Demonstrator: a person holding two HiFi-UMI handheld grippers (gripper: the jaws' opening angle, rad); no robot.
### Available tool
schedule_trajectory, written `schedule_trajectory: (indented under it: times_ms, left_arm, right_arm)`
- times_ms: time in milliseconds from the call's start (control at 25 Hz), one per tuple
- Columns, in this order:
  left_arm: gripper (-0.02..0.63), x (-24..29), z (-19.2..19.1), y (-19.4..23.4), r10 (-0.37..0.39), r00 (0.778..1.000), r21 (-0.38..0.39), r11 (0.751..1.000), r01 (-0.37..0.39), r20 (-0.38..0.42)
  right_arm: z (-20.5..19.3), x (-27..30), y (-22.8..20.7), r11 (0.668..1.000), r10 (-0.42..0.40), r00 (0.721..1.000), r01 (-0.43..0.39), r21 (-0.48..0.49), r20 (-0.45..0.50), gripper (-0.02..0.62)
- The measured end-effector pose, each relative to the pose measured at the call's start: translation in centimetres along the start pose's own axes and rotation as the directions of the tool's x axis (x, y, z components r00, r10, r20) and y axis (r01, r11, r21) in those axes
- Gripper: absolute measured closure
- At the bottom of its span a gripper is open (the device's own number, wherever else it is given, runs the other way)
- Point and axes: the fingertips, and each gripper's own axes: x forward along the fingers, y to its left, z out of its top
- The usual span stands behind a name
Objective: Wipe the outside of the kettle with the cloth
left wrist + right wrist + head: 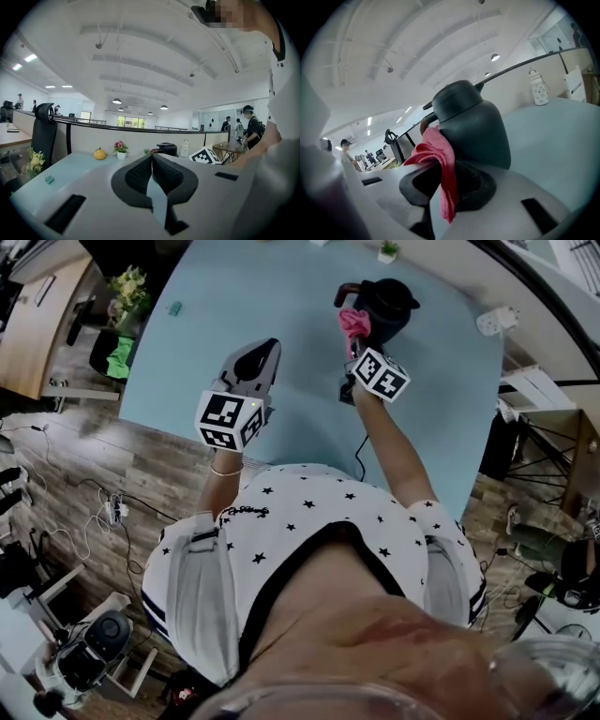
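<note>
1. Kettle (389,301) stood upright at the far side of the table (281,296).
2. Right claw (354,341), its arm stretched forward, gripped the pink cloth (353,322) against the kettle's side.
3. Left claw (258,360), closed and empty, hovered nearer the body, apart from the kettle.

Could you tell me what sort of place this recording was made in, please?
Most likely an open-plan office: a desk partition behind the table, a black office chair, and rows of pendant ceiling lamps.
</note>
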Motion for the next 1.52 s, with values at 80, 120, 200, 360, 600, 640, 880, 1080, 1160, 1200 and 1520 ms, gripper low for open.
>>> schedule_trajectory:
  times_ms: [80,120,200,360,600,640,880,1080,1160,1200,1520]
  left_arm:
    - [0.577,0.3,0.0,-0.6,-0.015,1.0,0.002,1.0,0.015,-0.003]
    - [0.577,0.5,0.0,-0.9,-0.024,1.0,0.003,1.0,0.024,-0.005]
    - [0.577,0.9,0.1,-1.6,-0.04,0.999,0.006,0.999,0.04,-0.007]
    - [0.577,1.9,0.3,-2.8,-0.07,0.998,0.013,0.997,0.07,-0.007]
    - [0.577,3.1,0.3,-4.5,-0.115,0.993,0.027,0.993,0.115,-0.019]
    - [0.577,3.3,0.3,-4.7,-0.12,0.993,0.029,0.992,0.12,-0.02]
    - [0.577,3.9,0.3,-5.0,-0.133,0.991,0.038,0.99,0.134,-0.031]
    - [0.577,4.1,0.2,-4.8,-0.128,0.991,0.04,0.991,0.129,-0.033]
    - [0.577,4.1,0.2,-4.6,-0.124,0.992,0.04,0.991,0.125,-0.033]
    - [0.577,4.0,0.2,-4.6,-0.122,0.992,0.039,0.992,0.123,-0.032]
    - [0.577,3.8,0.3,-4.2,-0.117,0.993,0.037,0.992,0.119,-0.031]
  right_arm:
    - [0.0,-0.5,-0.3,1.0,0.002,1.0,-0.002,0.021,0.005,0.526]
    - [0.1,-0.9,-0.5,1.0,-0.004,1.0,0.004,0.03,0.008,0.525]
    - [0.4,-1.7,-1.0,0.999,-0.015,1.0,0.015,0.043,0.012,0.525]
    - [0.8,-2.7,-2.2,0.997,-0.026,0.999,0.024,0.077,0.025,0.525]
    - [1.7,-4.3,-4.7,0.99,-0.067,0.996,0.06,0.128,0.056,0.525]
    - [1.9,-4.5,-5.2,0.989,-0.077,0.995,0.069,0.132,0.062,0.526]
    - [3.4,-5.1,-7.8,0.987,-0.129,0.987,0.118,0.114,0.098,0.526]
    - [4.5,-5.1,-9.6,0.981,-0.162,0.98,0.147,0.13,0.116,0.526]
    - [4.8,-5.0,-10.2,0.978,-0.173,0.977,0.156,0.139,0.122,0.526]
    - [4.9,-5.0,-10.4,0.976,-0.179,0.976,0.16,0.144,0.124,0.526]
    - [5.4,-6.1,-10.6,0.976,-0.206,0.964,0.191,0.102,0.169,0.526]
